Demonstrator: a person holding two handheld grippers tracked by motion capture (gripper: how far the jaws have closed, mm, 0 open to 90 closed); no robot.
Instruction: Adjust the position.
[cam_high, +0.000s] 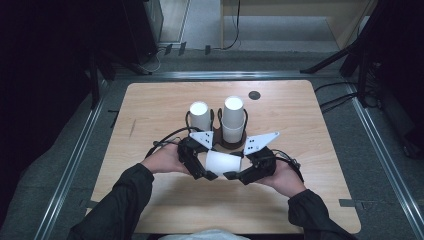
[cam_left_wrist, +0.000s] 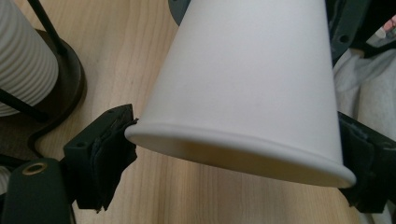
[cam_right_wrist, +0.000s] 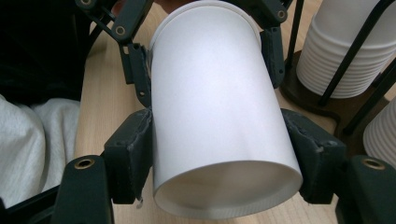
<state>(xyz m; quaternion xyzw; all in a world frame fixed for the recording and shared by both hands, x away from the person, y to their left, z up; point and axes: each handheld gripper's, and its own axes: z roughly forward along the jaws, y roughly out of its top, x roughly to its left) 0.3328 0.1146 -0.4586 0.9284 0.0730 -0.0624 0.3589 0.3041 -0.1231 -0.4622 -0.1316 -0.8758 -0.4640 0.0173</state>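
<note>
Cup (cam_high: 223, 162), white paper, lies sideways above the table (cam_high: 150, 110), spanned between the left gripper (cam_high: 212, 175) and the right gripper (cam_high: 231, 175), in front of two cup stacks (cam_high: 233, 117) in a dark holder.

In the left gripper view, the cup's (cam_left_wrist: 252, 79) flared rim sits between widely spread jaws; the near pad touches the lip, though whether it presses I cannot tell.

In the right gripper view, both jaws clamp the cup's (cam_right_wrist: 215, 107) narrow base end.

To pass it cleanly, the right should probably keep its squeeze light, so the wall isn't crushed, while the left draws straight away.
</note>
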